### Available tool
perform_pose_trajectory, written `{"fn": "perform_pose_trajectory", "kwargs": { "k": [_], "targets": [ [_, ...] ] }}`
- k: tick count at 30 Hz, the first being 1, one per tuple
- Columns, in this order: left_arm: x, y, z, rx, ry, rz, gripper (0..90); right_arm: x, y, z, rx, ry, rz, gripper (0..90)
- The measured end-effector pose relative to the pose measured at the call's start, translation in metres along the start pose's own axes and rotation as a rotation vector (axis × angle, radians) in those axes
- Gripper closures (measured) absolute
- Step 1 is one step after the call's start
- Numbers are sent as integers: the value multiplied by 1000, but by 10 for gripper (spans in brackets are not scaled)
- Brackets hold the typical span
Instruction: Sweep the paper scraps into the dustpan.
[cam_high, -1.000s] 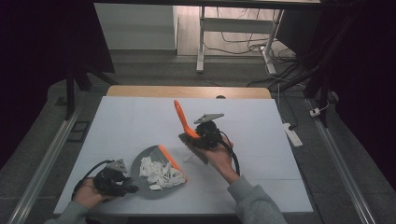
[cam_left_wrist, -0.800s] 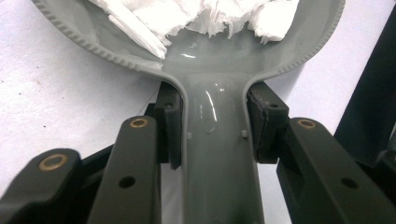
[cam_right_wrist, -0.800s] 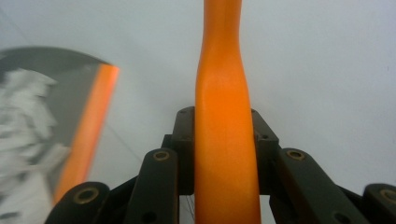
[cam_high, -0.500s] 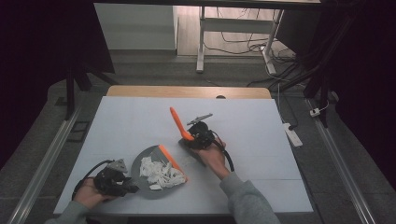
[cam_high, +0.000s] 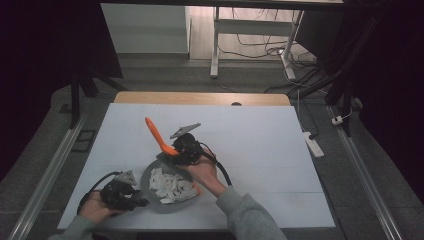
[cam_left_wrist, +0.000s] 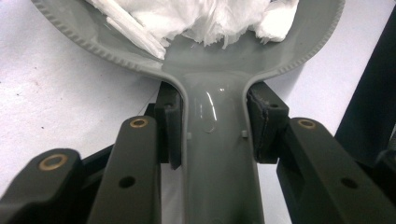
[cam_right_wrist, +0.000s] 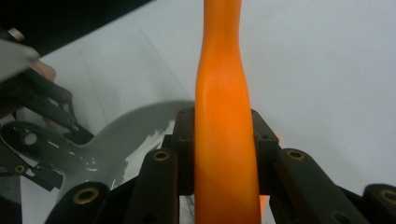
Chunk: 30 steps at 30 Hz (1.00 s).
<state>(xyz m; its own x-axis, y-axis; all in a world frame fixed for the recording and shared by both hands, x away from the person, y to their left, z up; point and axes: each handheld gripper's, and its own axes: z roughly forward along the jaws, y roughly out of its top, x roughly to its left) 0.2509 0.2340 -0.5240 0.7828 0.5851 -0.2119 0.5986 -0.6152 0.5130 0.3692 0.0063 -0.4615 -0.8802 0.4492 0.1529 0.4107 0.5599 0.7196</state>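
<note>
A grey dustpan (cam_high: 146, 181) lies at the table's near left with a heap of white paper scraps (cam_high: 170, 186) in it. My left gripper (cam_high: 131, 196) is shut on the pan's handle. In the left gripper view the pads (cam_left_wrist: 264, 123) press on both sides of the grey handle (cam_left_wrist: 217, 154) below the scraps (cam_left_wrist: 205, 18). My right gripper (cam_high: 176, 150) hovers at the pan's far edge, shut on an orange tool handle (cam_high: 155, 132) that slants up and to the left. The orange handle (cam_right_wrist: 223, 70) runs between the right gripper's jaws (cam_right_wrist: 223, 135), with the grey pan (cam_right_wrist: 140, 135) below left.
The white tabletop (cam_high: 260, 150) has a wooden strip along its far edge. A white power strip (cam_high: 312, 142) lies just off the table's right side. Metal rails run down both sides, and a desk frame with cables stands beyond.
My right gripper has carried the orange tool left and nearer to the person, to the pan's far edge. The left gripper and the pan have stayed put.
</note>
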Motion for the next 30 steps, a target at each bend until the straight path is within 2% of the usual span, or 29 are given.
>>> {"fn": "perform_pose_trajectory", "kwargs": {
  "k": [5, 11, 16, 26, 30],
  "targets": [
    [0, 0, 0, -2, 0, 0, 617, -7, 3, -15, -36, -23, -5, 708],
    [0, 0, 1, -8, 0, -3, 617, -11, 1, -22, -66, -22, 7, 707],
    [-1, -1, 1, -16, 1, -3, 617, -13, -1, -31, -83, -46, 1, 707],
    [-3, -2, 4, -33, 9, -10, 617, -41, -26, -51, -83, -110, 66, 707],
    [-4, -2, 4, -40, 13, -12, 617, -47, -33, -57, -85, -126, 82, 707]
  ]
}}
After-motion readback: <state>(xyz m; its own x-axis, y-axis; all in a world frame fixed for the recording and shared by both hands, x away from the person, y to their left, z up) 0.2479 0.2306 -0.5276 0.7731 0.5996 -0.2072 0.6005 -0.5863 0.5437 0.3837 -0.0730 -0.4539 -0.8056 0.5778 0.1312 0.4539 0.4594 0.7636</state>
